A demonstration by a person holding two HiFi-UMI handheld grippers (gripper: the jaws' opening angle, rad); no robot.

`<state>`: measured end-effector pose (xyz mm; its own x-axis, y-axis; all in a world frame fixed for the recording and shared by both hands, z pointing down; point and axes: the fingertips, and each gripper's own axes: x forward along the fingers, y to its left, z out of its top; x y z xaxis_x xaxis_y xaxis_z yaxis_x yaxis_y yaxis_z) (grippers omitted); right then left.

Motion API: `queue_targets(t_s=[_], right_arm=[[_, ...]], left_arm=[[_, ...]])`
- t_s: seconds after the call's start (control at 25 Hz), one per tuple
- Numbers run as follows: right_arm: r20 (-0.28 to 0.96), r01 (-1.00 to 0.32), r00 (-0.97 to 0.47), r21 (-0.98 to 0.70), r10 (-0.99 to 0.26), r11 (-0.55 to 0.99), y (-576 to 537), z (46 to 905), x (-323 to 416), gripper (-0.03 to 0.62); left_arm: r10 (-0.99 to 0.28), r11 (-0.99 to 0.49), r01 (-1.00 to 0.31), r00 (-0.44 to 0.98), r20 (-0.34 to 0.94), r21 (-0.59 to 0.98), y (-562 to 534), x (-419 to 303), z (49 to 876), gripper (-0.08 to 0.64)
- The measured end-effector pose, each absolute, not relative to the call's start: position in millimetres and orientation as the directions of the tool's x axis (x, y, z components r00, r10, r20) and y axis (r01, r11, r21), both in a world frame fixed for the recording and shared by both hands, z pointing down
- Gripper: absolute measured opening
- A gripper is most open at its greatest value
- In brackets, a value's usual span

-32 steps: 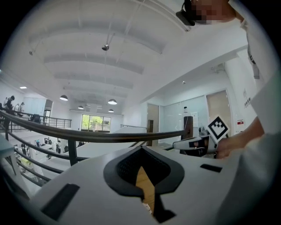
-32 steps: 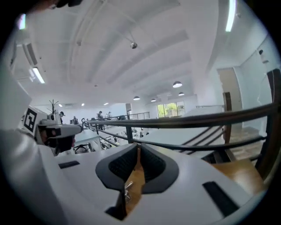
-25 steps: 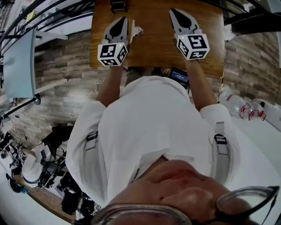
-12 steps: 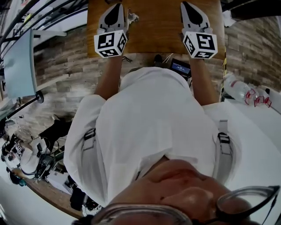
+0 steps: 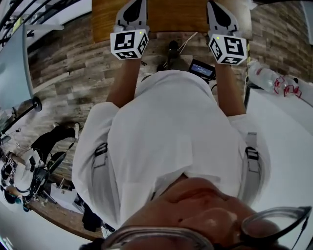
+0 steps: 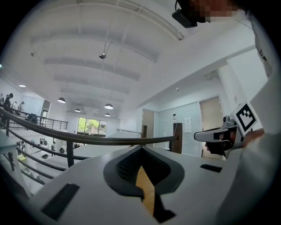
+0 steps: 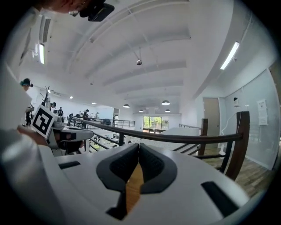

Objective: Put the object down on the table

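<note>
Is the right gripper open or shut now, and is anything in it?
Shut and empty. In its own view the right gripper shows both jaws meeting at the tips, with nothing between.

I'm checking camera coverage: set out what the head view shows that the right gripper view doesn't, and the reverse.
Head view only: plastic bottles, a small lit screen, the right gripper's marker cube. Right gripper view only: ceiling lamps, far windows, and that gripper's jaws shut with nothing between them. Both: the left gripper, the person's white shirt, the wooden table.
</note>
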<state>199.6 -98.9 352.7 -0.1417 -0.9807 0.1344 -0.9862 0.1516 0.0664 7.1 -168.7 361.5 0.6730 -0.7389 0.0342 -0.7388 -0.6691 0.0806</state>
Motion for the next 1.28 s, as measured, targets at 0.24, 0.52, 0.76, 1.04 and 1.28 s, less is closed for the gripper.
queue_targets(t_s=[0.24, 0.52, 0.76, 1.04, 1.28], right_arm=[[0.170, -0.980, -0.198, -0.010, -0.965, 0.200, -49.0, 377.7, 153.9, 0.025], [0.134, -0.959, -0.283, -0.027, -0.950, 0.282, 8.0, 370.5, 136.6, 0.025], [0.112, -0.930, -0.366, -0.023, -0.924, 0.366, 44.2, 360.8, 137.5, 0.023], [0.113, -0.945, -0.328, -0.031, -0.938, 0.327, 108.2, 361.0, 190.4, 0.023], [0.110, -0.939, -0.341, -0.091, -0.934, 0.332, 161.3, 369.5, 216.0, 0.023]], left_arm=[[-0.745, -0.652, -0.747, 0.663, 0.071, 0.134, -110.8, -36.4, 394.6, 0.014], [-0.759, -0.631, -0.763, 0.644, 0.095, 0.139, -45.8, -47.7, 399.9, 0.014], [-0.782, -0.609, -0.784, 0.619, 0.075, 0.122, 4.7, -33.4, 383.4, 0.014], [-0.796, -0.589, -0.797, 0.600, 0.077, 0.133, 63.0, -3.2, 382.8, 0.012], [-0.803, -0.578, -0.801, 0.592, 0.067, 0.157, 118.4, 12.2, 389.4, 0.012]])
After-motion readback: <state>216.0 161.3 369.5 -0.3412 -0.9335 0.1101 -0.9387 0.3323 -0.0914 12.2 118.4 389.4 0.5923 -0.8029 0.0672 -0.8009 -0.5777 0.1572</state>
